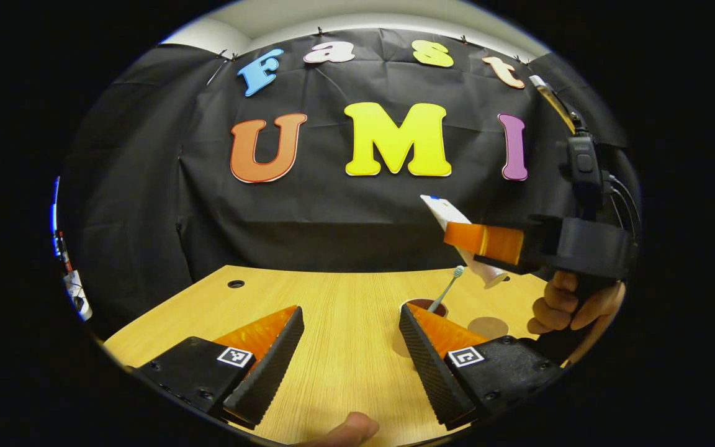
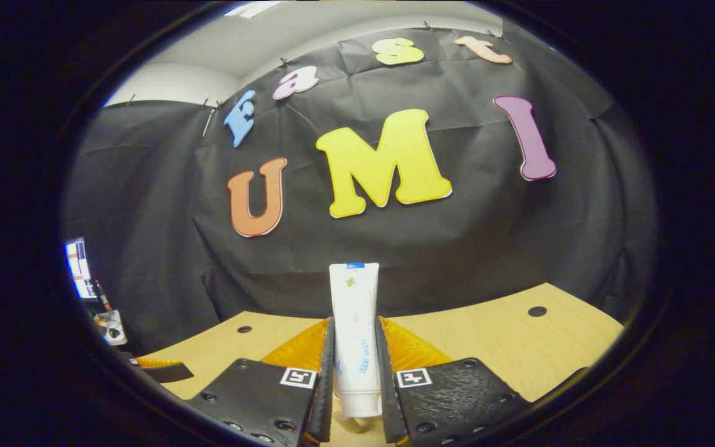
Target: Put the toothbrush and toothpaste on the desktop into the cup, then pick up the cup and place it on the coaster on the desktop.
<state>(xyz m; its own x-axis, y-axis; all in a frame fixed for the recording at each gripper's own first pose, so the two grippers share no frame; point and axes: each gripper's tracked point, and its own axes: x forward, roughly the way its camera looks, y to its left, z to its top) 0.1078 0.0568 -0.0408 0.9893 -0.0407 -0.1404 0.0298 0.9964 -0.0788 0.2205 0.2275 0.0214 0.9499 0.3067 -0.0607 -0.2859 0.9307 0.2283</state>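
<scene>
Right gripper [image 2: 355, 379]: clamps toothpaste tube [image 2: 354, 335], airborne. Left gripper [image 1: 350, 354]: fingers spread, empty. Toothbrush [image 1: 448, 287]: stands in cup [image 1: 422, 304] beside coaster [image 1: 488, 327].

A staged recording booth, not a home

Creased black cloth wall [image 1: 332, 205] is hanging behind a pale wooden desktop [image 1: 332, 310]; round cable holes [image 1: 236, 284] are showing in it.

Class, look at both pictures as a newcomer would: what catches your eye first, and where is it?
The white toothpaste tube stands out, clamped between the right gripper fingers above the wooden desk. Next, the toothbrush pokes from the cup beyond the open left gripper, beside a round coaster.
</scene>
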